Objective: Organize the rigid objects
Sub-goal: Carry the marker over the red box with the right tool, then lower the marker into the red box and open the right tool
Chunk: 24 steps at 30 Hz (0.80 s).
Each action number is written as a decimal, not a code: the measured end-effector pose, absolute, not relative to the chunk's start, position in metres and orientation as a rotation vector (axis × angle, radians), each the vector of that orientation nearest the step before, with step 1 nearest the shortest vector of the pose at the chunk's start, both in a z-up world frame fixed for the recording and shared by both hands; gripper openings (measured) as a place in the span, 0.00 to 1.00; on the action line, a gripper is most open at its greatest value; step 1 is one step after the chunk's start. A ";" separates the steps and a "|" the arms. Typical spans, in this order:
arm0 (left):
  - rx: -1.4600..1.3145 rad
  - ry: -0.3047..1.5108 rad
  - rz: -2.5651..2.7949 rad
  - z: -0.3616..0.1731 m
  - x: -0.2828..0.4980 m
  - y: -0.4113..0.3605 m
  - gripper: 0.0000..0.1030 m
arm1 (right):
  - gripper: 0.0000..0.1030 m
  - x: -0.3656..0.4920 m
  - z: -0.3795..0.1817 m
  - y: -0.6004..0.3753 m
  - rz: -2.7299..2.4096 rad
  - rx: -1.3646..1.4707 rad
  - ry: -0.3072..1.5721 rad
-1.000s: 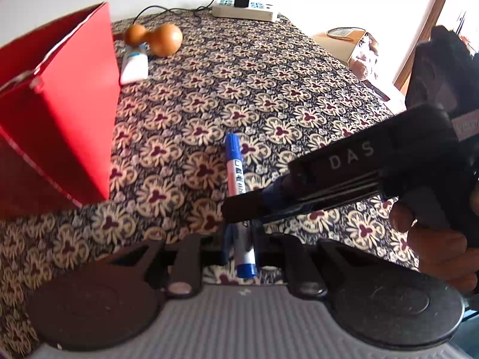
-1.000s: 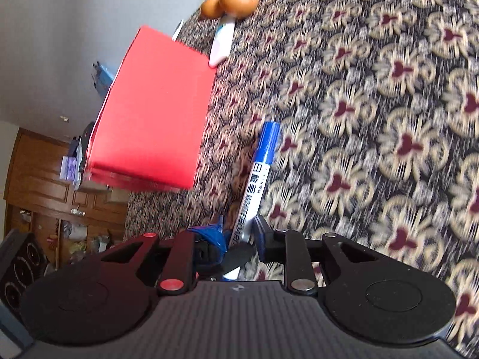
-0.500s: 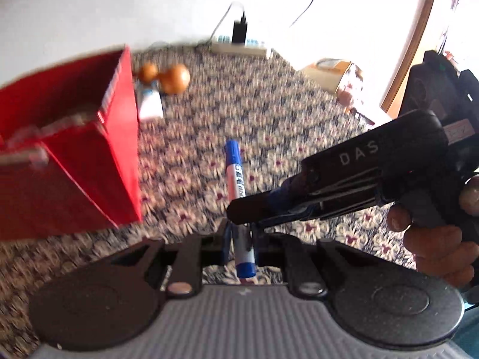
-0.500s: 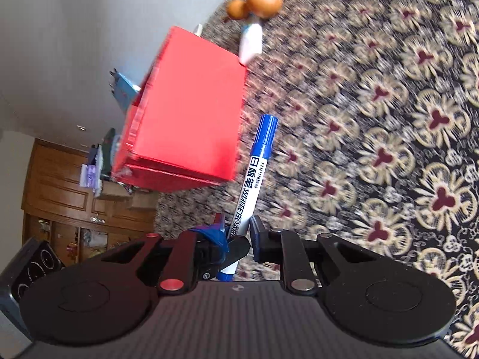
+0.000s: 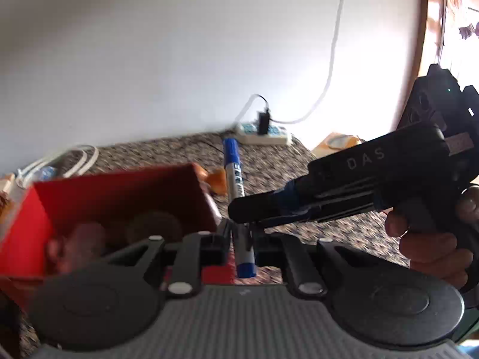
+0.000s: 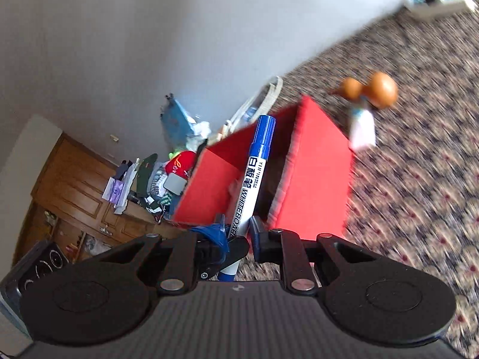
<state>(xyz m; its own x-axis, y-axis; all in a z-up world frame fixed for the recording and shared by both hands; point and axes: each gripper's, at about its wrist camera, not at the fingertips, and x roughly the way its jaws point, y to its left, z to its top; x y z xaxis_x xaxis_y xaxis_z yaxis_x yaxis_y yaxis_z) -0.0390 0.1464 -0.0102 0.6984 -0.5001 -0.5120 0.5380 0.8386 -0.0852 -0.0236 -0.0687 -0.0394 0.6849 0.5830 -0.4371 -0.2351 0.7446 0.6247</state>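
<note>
A blue whiteboard marker (image 5: pixel 235 176) is held up off the table, its capped end pointing away from me. My left gripper (image 5: pixel 239 232) is shut on its lower barrel. My right gripper (image 5: pixel 239 209) reaches in from the right, held by a hand (image 5: pixel 431 248), and is shut on the same marker. In the right wrist view the marker (image 6: pixel 257 161) rises from the right gripper (image 6: pixel 239 230) in front of the open red box (image 6: pixel 317 173). The red box (image 5: pixel 119 191) lies just left of the marker, with blurred round brown things inside.
An orange gourd (image 6: pixel 371 89) and a white tube (image 6: pixel 363 128) lie on the patterned tablecloth (image 6: pixel 419 194) beyond the box. A white power strip (image 5: pixel 263 133) with a plugged charger sits at the table's far edge by the wall. Cluttered wooden cabinets (image 6: pixel 74 197) stand off the left side.
Both grippers have risen with the marker, lifting it off the tablecloth. The views have tilted up, and the red box's open inside now shows.
</note>
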 end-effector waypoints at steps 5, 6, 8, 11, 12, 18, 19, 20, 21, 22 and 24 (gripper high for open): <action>0.069 0.533 -0.530 -0.007 -0.013 0.182 0.10 | 0.00 0.014 -0.034 -0.030 0.506 0.471 0.652; 0.068 0.538 -0.520 -0.008 -0.006 0.188 0.10 | 0.00 0.021 -0.035 -0.023 0.504 0.459 0.656; 0.060 0.557 -0.507 -0.014 0.008 0.200 0.10 | 0.00 0.036 -0.039 -0.009 0.499 0.430 0.662; 0.052 0.598 -0.493 -0.025 0.027 0.215 0.10 | 0.00 0.055 -0.048 0.011 0.479 0.404 0.685; 0.051 0.613 -0.489 -0.029 0.033 0.219 0.10 | 0.00 0.060 -0.052 0.017 0.470 0.395 0.695; 0.024 0.695 -0.479 -0.053 0.056 0.242 0.10 | 0.00 0.080 -0.069 0.045 0.412 0.316 0.730; 0.018 0.708 -0.478 -0.057 0.059 0.244 0.09 | 0.00 0.083 -0.071 0.047 0.403 0.311 0.738; 0.012 0.721 -0.477 -0.060 0.062 0.247 0.09 | 0.00 0.086 -0.074 0.049 0.394 0.306 0.746; 0.007 0.735 -0.475 -0.063 0.064 0.248 0.09 | 0.00 0.088 -0.077 0.051 0.384 0.302 0.755; 0.004 0.747 -0.474 -0.064 0.066 0.249 0.09 | 0.00 0.091 -0.079 0.054 0.373 0.297 0.764; 0.007 0.764 -0.468 -0.068 0.070 0.250 0.09 | 0.00 0.095 -0.084 0.057 0.353 0.294 0.780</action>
<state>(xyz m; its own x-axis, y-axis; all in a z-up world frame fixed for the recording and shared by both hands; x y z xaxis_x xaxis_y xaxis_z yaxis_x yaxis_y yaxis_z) 0.0697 0.2497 -0.0684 0.6246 -0.4053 -0.6675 0.4102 0.8976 -0.1612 0.0948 0.0570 -0.0837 0.6579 0.4140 -0.6292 -0.1998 0.9014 0.3841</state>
